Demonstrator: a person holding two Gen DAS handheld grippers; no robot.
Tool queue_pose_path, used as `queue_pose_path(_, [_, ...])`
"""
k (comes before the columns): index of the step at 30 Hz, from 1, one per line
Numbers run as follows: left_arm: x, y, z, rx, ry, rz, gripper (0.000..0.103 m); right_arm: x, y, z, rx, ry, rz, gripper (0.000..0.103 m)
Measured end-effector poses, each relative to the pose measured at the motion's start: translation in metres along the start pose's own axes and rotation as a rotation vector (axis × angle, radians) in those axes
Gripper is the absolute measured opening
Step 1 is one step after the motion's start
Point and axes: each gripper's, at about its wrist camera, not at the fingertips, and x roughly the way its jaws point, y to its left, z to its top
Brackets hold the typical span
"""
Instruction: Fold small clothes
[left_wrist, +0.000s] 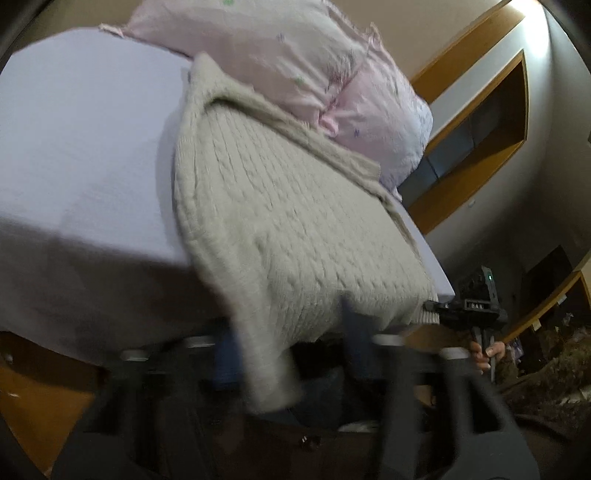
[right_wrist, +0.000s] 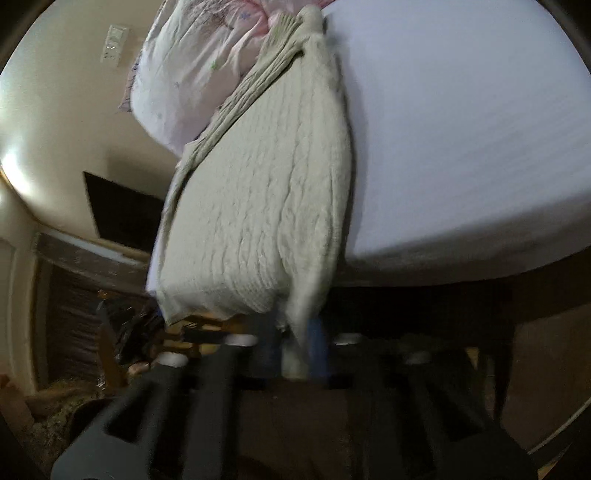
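Pinching the near hem of the knit sweater (left_wrist: 291, 236) between both grippers: left gripper (left_wrist: 284, 354) clamped on fabric, right gripper (right_wrist: 295, 350) likewise, bed (left_wrist: 81, 155) lying ahead.

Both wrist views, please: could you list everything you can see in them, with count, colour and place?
sweater: one, pale grey-green cable knit, lying on the bed with its near edge hanging over the side
bed: one, pale lilac sheet, fills most of both views
pillow: one, pink and white with small prints, at the far end of the bed, touching the sweater
wall niche: one, wood-framed, on the wall beyond the bed
wall switch: one, white, upper left in the right wrist view
left gripper: one, dark, blurred, a hanging fold of sweater between its fingers
right gripper: one, dark, blurred, sweater edge between its fingers
right hand: one, on the right gripper's handle
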Motion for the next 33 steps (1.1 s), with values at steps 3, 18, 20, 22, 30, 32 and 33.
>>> queue_pose_path(3, [-0.009, -0.003, 0.005, -0.015, 0.014, -0.045, 0.010, -0.017, 0.029, 0.011, -0.080, -0.059, 0.090, 0.007])
queue_pose_path(18, [0.091, 0.051, 0.272, -0.135, -0.227, 0.222, 0.007, 0.041, 0.042, 0.292, 0.030, -0.445, 0.051, 0.007])
queue_pose_path(20, [0.111, 0.068, 0.281, -0.186, -0.192, 0.245, 0.007, 0.068, 0.024, 0.315, 0.096, -0.427, -0.037, 0.007])
queue_pose_path(22, [0.127, 0.083, 0.289, -0.240, -0.149, 0.261, 0.007, 0.081, 0.012, 0.322, 0.152, -0.419, -0.088, 0.013])
queue_pose_path(30, [0.079, 0.076, 0.280, -0.209, -0.212, 0.197, 0.092, 0.078, 0.021, 0.329, 0.105, -0.498, -0.096, 0.087])
queue_pose_path(32, [0.060, 0.073, 0.272, -0.192, -0.224, 0.196, 0.092, 0.072, 0.022, 0.324, 0.092, -0.498, -0.086, 0.089])
queue_pose_path(33, [0.059, 0.073, 0.269, -0.190, -0.212, 0.197, 0.092, 0.071, 0.024, 0.322, 0.085, -0.495, -0.080, 0.090])
